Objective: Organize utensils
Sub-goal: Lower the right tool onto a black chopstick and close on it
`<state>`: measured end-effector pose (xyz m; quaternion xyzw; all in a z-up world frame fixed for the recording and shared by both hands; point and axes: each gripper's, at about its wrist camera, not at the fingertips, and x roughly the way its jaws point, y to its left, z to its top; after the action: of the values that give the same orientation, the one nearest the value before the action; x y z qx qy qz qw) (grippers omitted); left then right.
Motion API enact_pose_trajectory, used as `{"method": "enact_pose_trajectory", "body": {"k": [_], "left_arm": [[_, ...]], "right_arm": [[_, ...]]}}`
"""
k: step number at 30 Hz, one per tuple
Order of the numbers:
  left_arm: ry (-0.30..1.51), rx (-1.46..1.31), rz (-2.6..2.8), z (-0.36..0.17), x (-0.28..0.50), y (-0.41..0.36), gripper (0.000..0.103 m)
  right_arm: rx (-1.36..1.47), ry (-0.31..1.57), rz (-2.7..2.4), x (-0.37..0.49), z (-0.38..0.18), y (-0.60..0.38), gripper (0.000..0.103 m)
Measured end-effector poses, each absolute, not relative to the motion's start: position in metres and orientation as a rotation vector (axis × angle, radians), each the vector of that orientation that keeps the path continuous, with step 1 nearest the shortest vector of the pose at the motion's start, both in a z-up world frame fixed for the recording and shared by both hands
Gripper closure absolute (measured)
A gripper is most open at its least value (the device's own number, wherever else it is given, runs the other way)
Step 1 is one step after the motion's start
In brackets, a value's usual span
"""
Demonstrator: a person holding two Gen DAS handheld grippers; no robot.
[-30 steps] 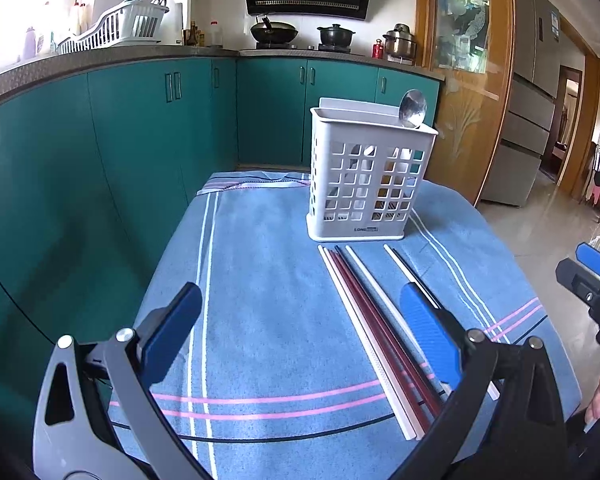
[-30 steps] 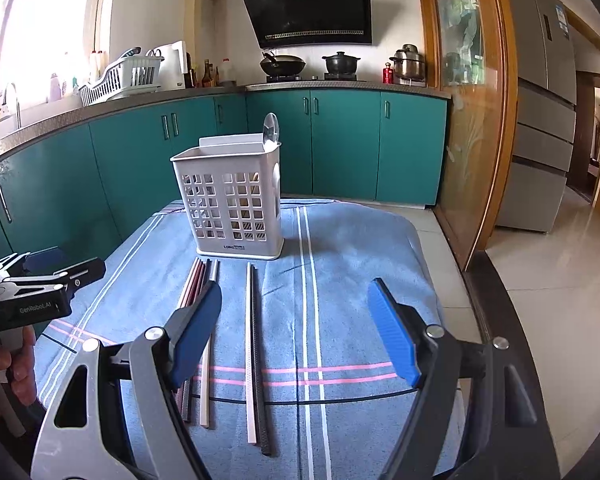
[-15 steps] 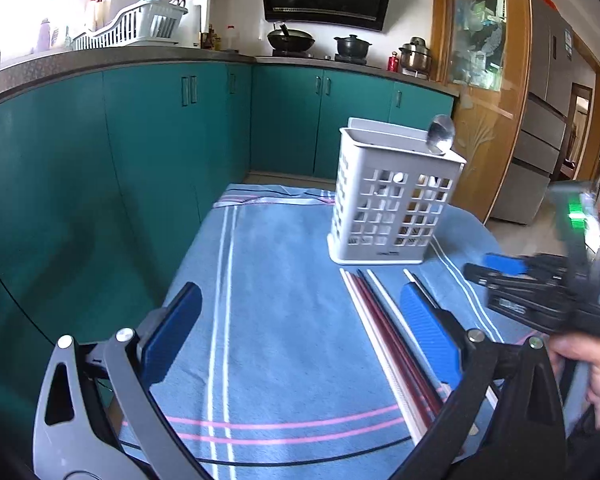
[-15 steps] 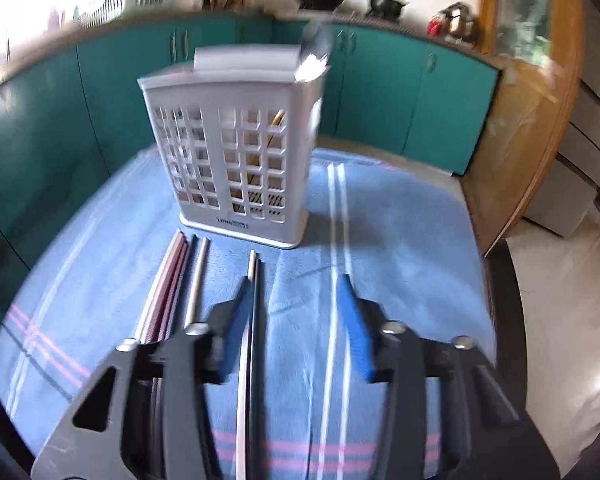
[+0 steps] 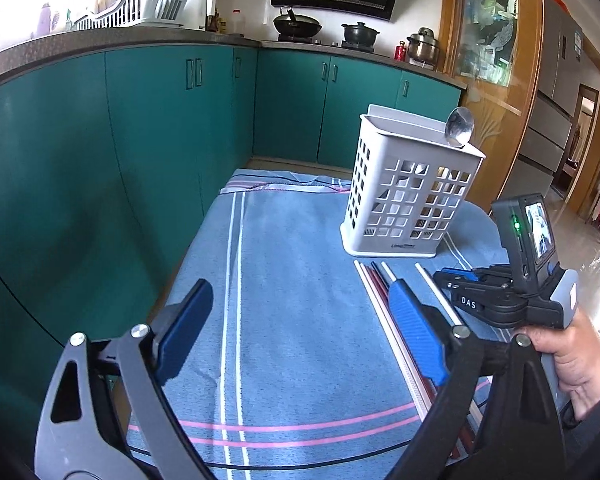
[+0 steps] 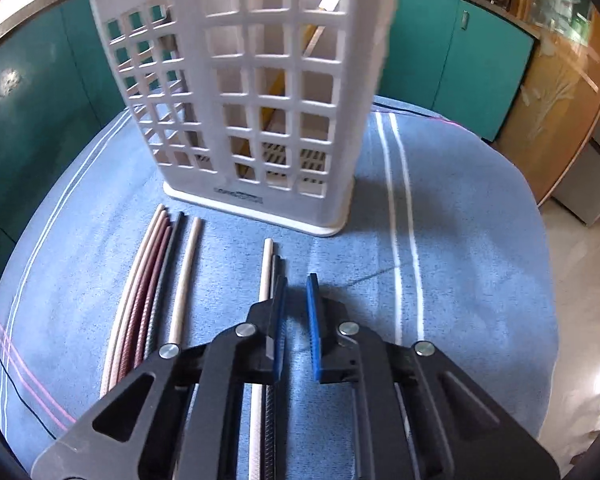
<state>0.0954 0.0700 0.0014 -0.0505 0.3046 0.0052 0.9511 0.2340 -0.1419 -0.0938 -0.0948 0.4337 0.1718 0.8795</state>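
A white slotted utensil holder (image 5: pixel 410 196) stands on the blue striped cloth (image 5: pixel 300 292) with a metal spoon (image 5: pixel 459 127) sticking out; it also shows close up in the right wrist view (image 6: pixel 256 92). Several chopsticks lie in front of it: a white, maroon and dark bundle (image 6: pixel 140 304), one cream stick (image 6: pixel 184 280), and a white and black pair (image 6: pixel 269 276). My right gripper (image 6: pixel 296 292) is low over the cloth, narrowed to a small gap, empty, just right of the pair; it shows in the left wrist view (image 5: pixel 456 278). My left gripper (image 5: pixel 300 316) is wide open and empty.
Teal cabinets (image 5: pixel 148 128) run along the left and back. A counter holds a dish rack (image 5: pixel 140 4), a wok and pots (image 5: pixel 360 32). A wooden partition (image 5: pixel 496 80) stands at the right. The cloth's edge falls off at the right (image 6: pixel 540 280).
My right gripper has moved forward and down toward the white and black chopstick pair and its jaws have closed from wide to a narrow gap. The left gripper has shifted slightly left.
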Motion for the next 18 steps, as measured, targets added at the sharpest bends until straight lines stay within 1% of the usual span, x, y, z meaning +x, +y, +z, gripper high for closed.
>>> {"method": "enact_pose_trajectory", "body": {"k": [8,14,18], "left_arm": [[0.624,-0.103,0.011,0.000,0.095,0.069,0.014],[0.626,-0.100,0.013,-0.001,0.096,0.069,0.015],[0.631,-0.094,0.012,-0.003,0.097,0.068,0.015]], "right_arm": [[-0.202,0.886,0.380,0.223,-0.084,-0.137,0.091],[-0.232,0.926,0.383,0.220,-0.092,-0.133,0.091],[-0.260,0.921,0.371,0.214,-0.095,-0.127,0.091]]}}
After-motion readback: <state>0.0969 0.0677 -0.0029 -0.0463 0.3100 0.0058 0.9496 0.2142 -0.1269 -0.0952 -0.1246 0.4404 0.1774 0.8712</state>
